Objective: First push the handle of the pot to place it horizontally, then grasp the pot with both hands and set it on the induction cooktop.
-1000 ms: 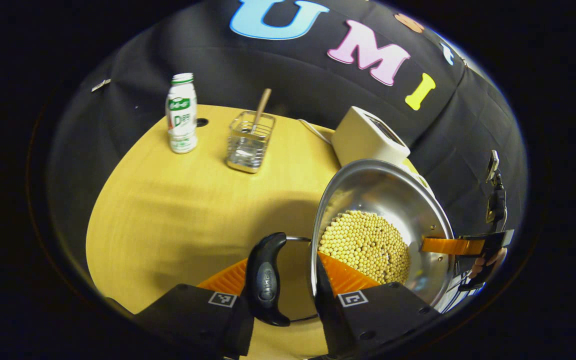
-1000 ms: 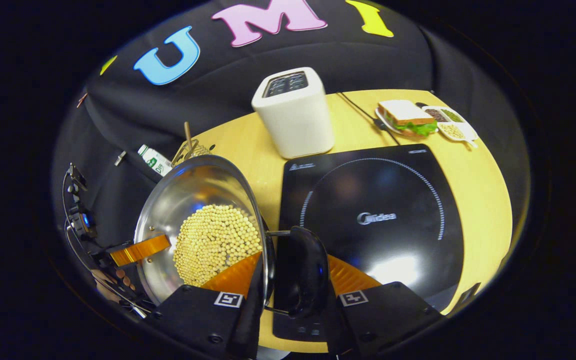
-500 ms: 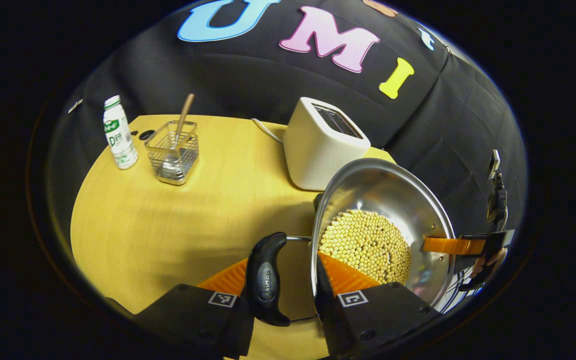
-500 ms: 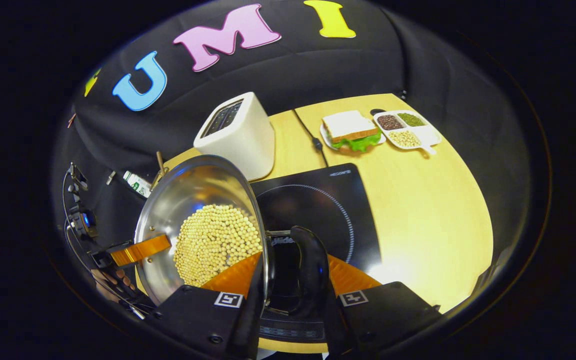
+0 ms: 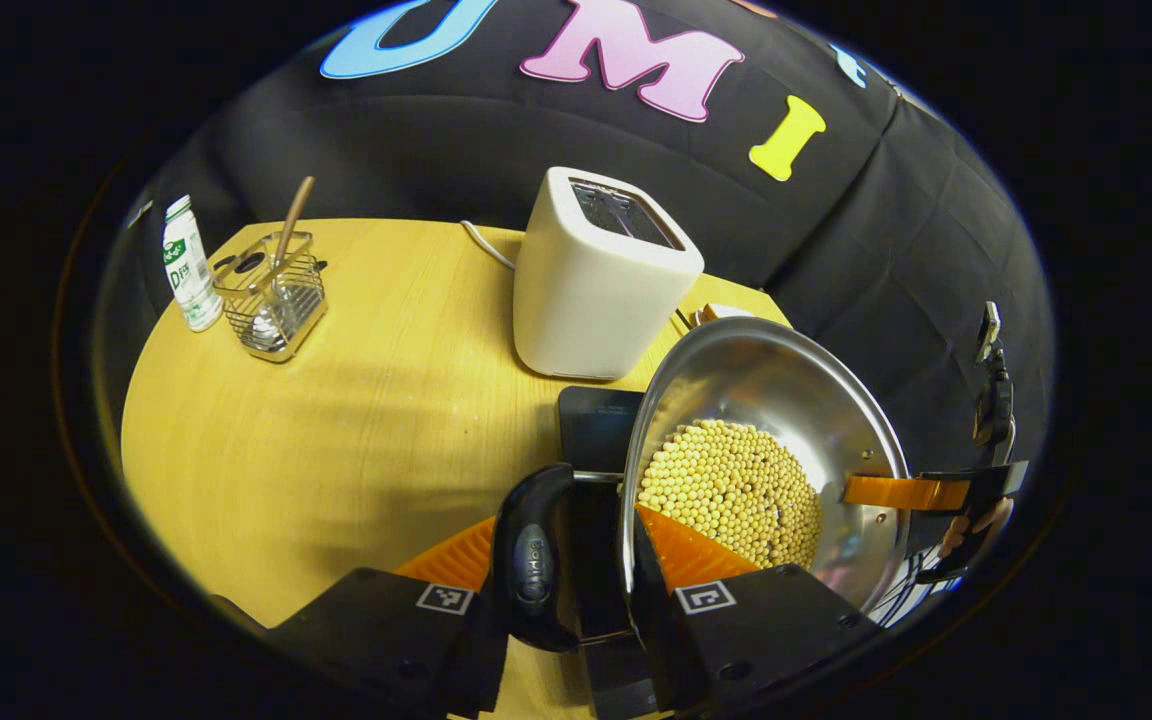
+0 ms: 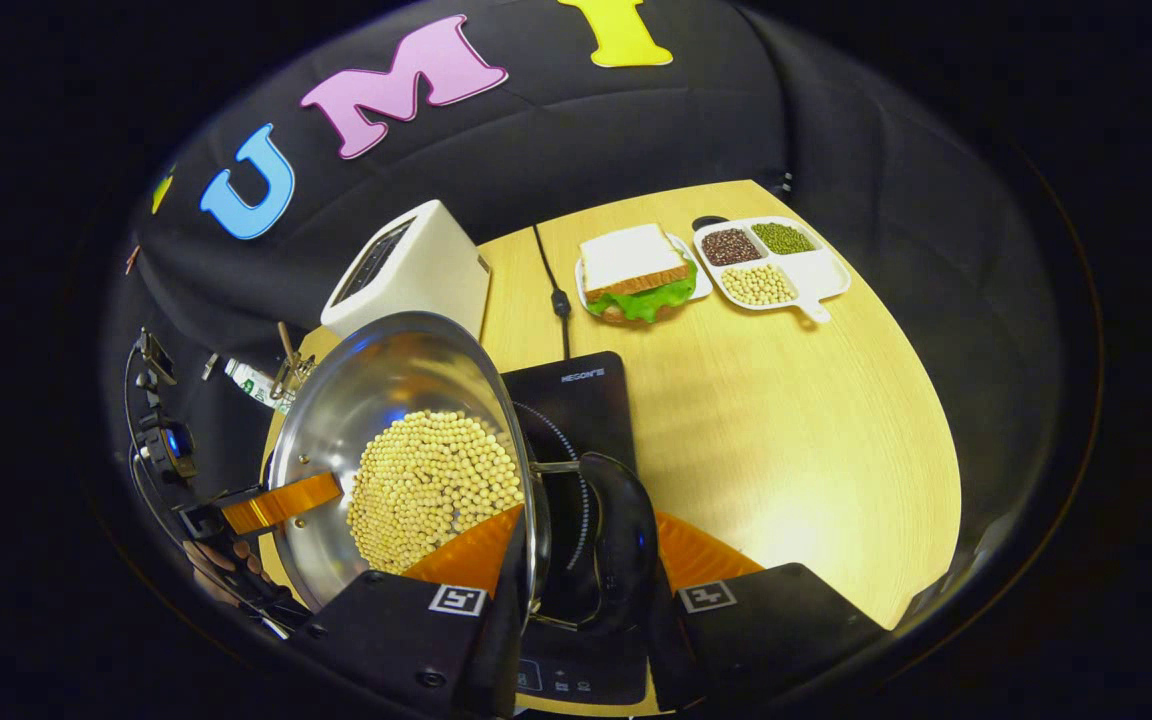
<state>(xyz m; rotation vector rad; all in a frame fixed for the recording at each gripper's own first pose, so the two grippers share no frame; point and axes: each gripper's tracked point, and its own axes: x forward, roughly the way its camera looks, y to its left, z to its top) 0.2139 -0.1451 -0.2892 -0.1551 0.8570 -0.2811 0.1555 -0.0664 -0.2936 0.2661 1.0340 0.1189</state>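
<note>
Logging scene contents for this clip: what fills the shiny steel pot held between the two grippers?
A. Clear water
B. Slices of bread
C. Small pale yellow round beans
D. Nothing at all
C: the shiny steel pot holds a heap of small pale yellow round beans, seen in the right gripper view and in the left gripper view.
</note>
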